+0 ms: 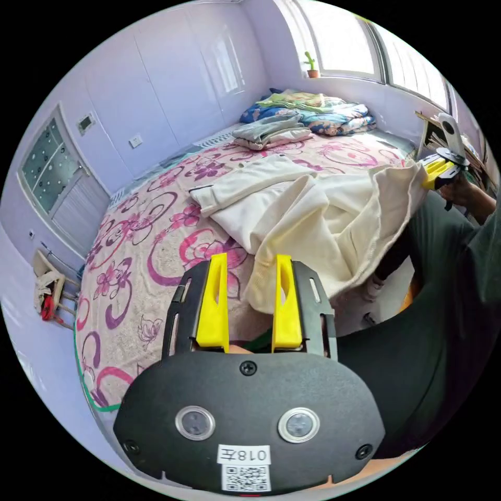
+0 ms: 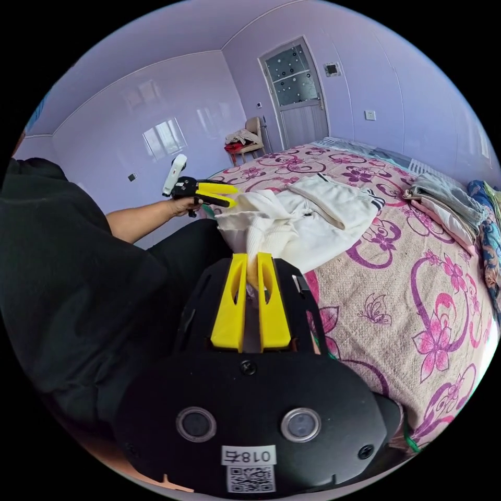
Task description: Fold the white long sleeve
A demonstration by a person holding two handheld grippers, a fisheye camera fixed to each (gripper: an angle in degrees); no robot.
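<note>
The white long sleeve lies crumpled on the bed near its edge, one side lifted toward the person. My left gripper is open, and a hanging corner of the cloth sits between its yellow jaws, against the right one. My right gripper is shut on a bunched fold of the white long sleeve. In the left gripper view the right gripper holds the garment's raised edge at the far right. In the right gripper view the left gripper sits at the cloth's other edge, held in a hand.
A floral bed cover spreads under the garment. Folded clothes and colourful blankets lie at the far end. A chair with clothes stands by the door. The person's dark clothing is close by.
</note>
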